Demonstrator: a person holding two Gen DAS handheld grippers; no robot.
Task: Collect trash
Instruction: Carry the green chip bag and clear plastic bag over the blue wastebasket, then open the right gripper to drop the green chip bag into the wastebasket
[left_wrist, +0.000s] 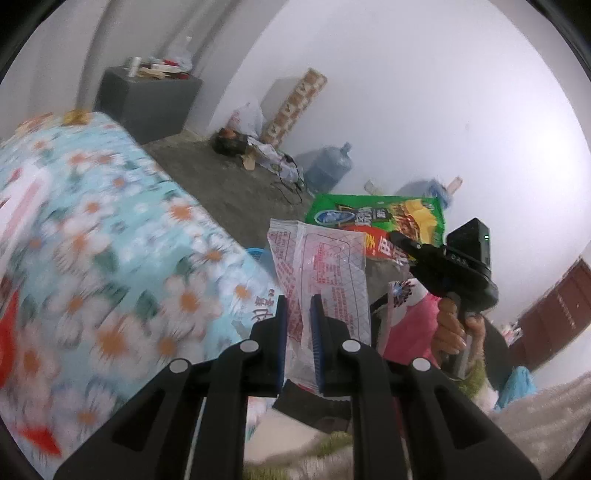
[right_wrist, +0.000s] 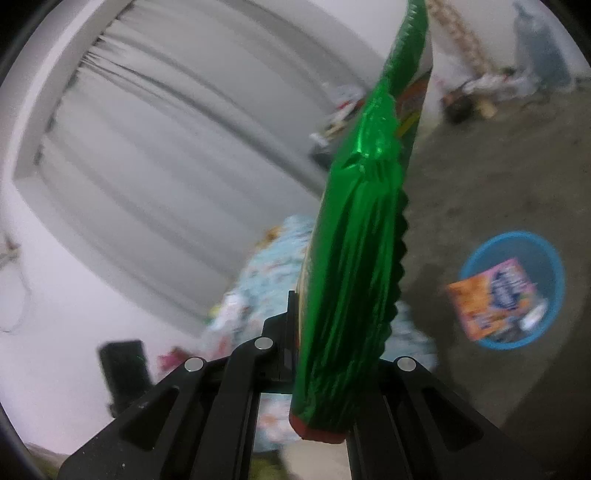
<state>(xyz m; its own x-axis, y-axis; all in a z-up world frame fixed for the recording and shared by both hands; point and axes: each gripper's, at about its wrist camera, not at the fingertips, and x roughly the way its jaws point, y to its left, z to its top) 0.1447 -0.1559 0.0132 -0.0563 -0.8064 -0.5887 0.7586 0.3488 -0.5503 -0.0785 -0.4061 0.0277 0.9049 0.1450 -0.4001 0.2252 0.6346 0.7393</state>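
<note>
My left gripper (left_wrist: 298, 314) is shut on a clear plastic wrapper with red print (left_wrist: 325, 273), which stands up between its blue pads. To its right, a hand holds my right gripper (left_wrist: 400, 238), shut on a green chip bag (left_wrist: 380, 218). In the right wrist view that green chip bag (right_wrist: 351, 258) rises edge-on from the right gripper (right_wrist: 325, 321) and hides its right finger. A blue bin (right_wrist: 513, 291) sits on the floor at right, with an orange and pink snack packet (right_wrist: 487, 295) and other trash inside.
A bed with a blue floral quilt (left_wrist: 110, 240) fills the left. Behind it are a grey cabinet (left_wrist: 147, 99) with clutter, cardboard (left_wrist: 295, 107), a water jug (left_wrist: 328, 166) and cables on the concrete floor (left_wrist: 229, 184). A curtained window (right_wrist: 147, 147) shows at left.
</note>
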